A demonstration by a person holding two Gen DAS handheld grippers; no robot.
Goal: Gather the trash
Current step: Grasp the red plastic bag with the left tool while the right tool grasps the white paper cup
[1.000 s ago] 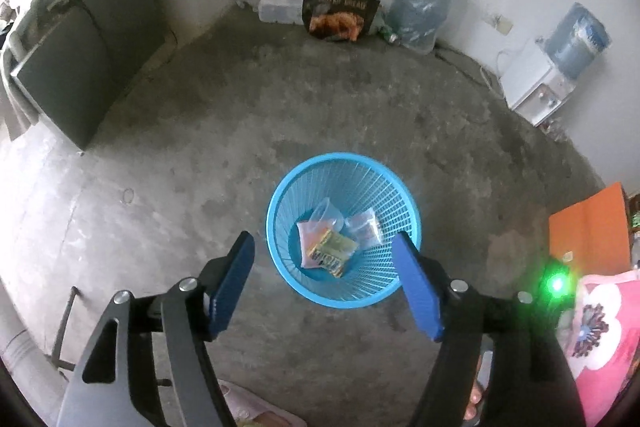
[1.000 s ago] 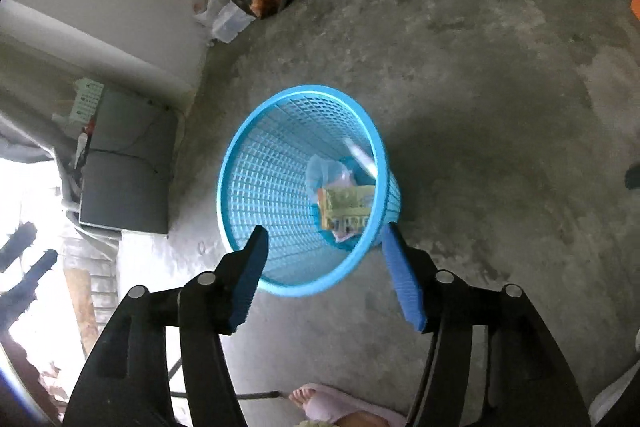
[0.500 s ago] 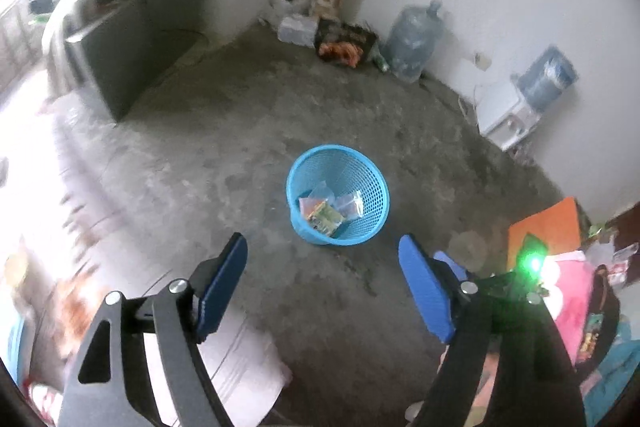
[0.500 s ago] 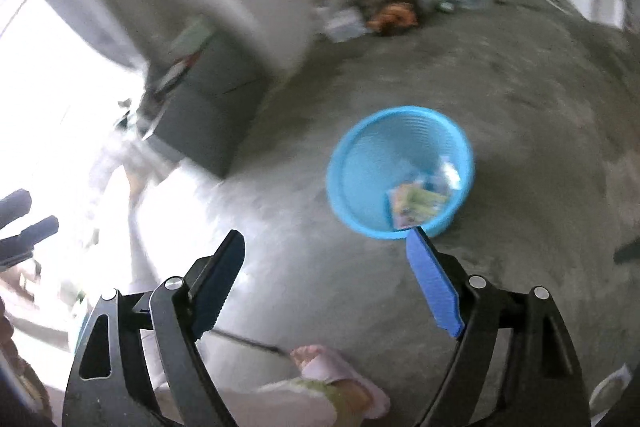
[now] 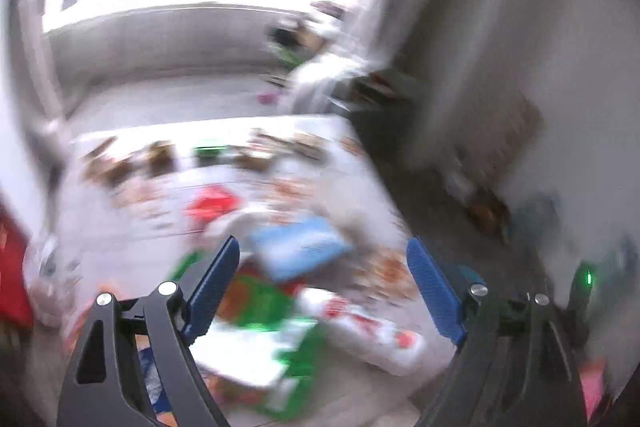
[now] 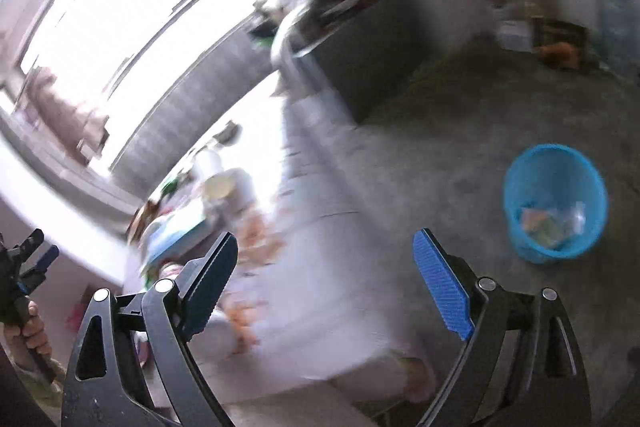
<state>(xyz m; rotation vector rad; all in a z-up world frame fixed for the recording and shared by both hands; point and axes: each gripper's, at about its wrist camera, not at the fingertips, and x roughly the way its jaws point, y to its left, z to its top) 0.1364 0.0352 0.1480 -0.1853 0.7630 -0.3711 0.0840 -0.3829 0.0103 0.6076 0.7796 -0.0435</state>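
Note:
In the blurred left wrist view, a table under a white cloth carries litter: a blue packet, a red packet, a green and white package and a white wrapper with red print. My left gripper hovers above them, its jaws opening, with nothing between them. In the right wrist view, the blue mesh basket stands on the floor at the right with wrappers inside. My right gripper is over the table edge, also opening and empty. The left gripper shows at the far left in a hand.
A dark cabinet stands beyond the table by a pillar. A water jug and boxes sit against the far wall. A bright window fills the upper left. Grey concrete floor lies between table and basket.
Both views have swung up and away from the basket to the littered table. The basket left the left view and slid right in the right view. Both pairs of jaws stand wider.

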